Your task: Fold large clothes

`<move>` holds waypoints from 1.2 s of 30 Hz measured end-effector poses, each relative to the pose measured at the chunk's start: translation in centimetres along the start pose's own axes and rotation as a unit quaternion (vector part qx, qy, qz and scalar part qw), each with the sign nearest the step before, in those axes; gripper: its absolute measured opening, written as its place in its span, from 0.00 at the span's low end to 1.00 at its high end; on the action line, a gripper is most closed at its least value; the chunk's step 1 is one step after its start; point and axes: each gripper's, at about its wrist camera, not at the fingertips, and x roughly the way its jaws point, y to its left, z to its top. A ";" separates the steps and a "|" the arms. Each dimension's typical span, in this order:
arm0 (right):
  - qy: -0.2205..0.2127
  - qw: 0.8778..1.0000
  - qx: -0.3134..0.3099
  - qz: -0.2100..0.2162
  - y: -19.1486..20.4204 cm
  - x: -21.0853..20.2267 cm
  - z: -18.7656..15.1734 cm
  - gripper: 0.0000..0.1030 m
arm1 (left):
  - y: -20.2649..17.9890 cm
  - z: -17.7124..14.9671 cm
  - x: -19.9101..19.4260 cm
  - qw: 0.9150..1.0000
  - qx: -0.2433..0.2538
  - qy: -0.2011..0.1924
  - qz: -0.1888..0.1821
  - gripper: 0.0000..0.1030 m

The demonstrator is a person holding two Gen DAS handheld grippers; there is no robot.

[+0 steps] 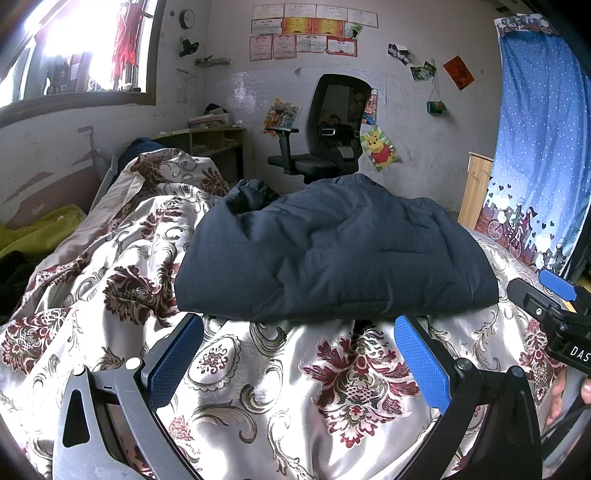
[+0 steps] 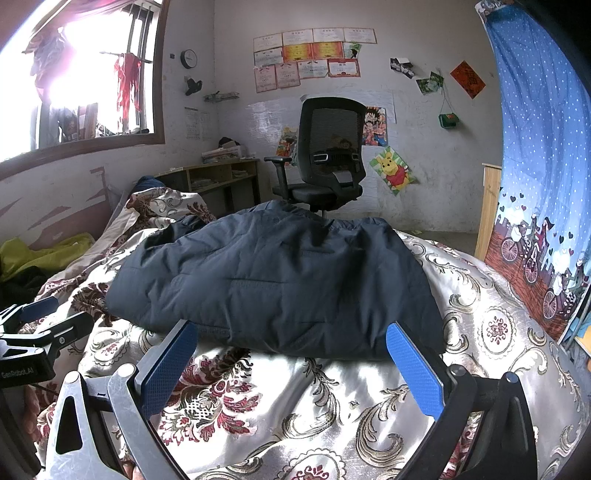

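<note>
One dark blue padded jacket (image 1: pixel 332 251) lay at the centre of one floral bedspread (image 1: pixel 288 387). Two grippers were in view, the left gripper (image 1: pixel 299 354) and the right gripper (image 2: pixel 291 362), each with two blue pads. At twelve o'clock stood one black office chair (image 1: pixel 325 125). One round clock (image 1: pixel 187 18) hung at eleven o'clock, and one blue curtain (image 1: pixel 539 129) at three o'clock.

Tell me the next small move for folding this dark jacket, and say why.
Probably ease both grippers forward to the near hem of the jacket. The left gripper and right gripper are open and empty, just short of that edge, and the jacket lies bunched on the patterned quilt.
</note>
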 end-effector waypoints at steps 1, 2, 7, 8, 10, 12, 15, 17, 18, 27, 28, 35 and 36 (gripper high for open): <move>-0.001 1.000 0.000 0.000 0.0 0.0 0.0 1.00 | 0.0 0.0 0.0 1.000 0.000 0.000 0.000 0.98; 0.000 1.000 0.000 0.000 0.0 0.0 0.0 1.00 | 0.0 0.0 0.0 1.000 0.000 0.000 0.000 0.98; 0.000 1.000 0.000 0.001 0.0 0.0 0.0 1.00 | 0.0 0.0 0.0 1.000 0.000 0.000 0.000 0.98; 0.000 1.000 0.000 0.001 0.0 0.0 0.0 1.00 | 0.0 0.0 0.0 1.000 0.000 0.000 0.000 0.98; 0.000 1.000 0.000 0.000 0.0 0.0 0.0 1.00 | 0.0 0.0 0.0 1.000 0.000 0.000 0.000 0.98; 0.000 1.000 0.000 0.000 0.0 0.0 0.0 1.00 | 0.0 0.0 0.0 1.000 0.000 0.000 0.000 0.98; 0.000 1.000 0.000 0.000 0.0 0.0 0.1 1.00 | 0.0 0.0 0.0 1.000 -0.001 0.002 -0.001 0.98; 0.000 1.000 0.000 0.000 -0.1 0.0 0.0 1.00 | 0.0 -0.1 0.1 1.000 -0.004 0.006 -0.003 0.98; 0.000 1.000 0.000 0.001 0.0 0.0 0.1 1.00 | 0.0 -0.2 0.2 1.000 -0.005 0.011 -0.005 0.98; 0.001 1.000 0.000 0.001 -0.1 0.0 0.1 1.00 | 0.9 -0.6 0.5 0.999 -0.019 0.027 0.020 0.98; 0.001 1.000 0.000 0.001 -0.1 0.0 0.1 1.00 | 1.0 -0.7 0.4 0.999 -0.022 0.030 0.020 0.98; 0.001 1.000 0.001 0.001 0.0 0.0 0.1 1.00 | 1.1 -0.8 0.4 0.999 -0.024 0.033 0.019 0.98; 0.001 1.000 0.001 0.000 0.1 0.0 0.1 1.00 | 1.1 -0.6 0.5 0.999 -0.024 0.034 0.019 0.98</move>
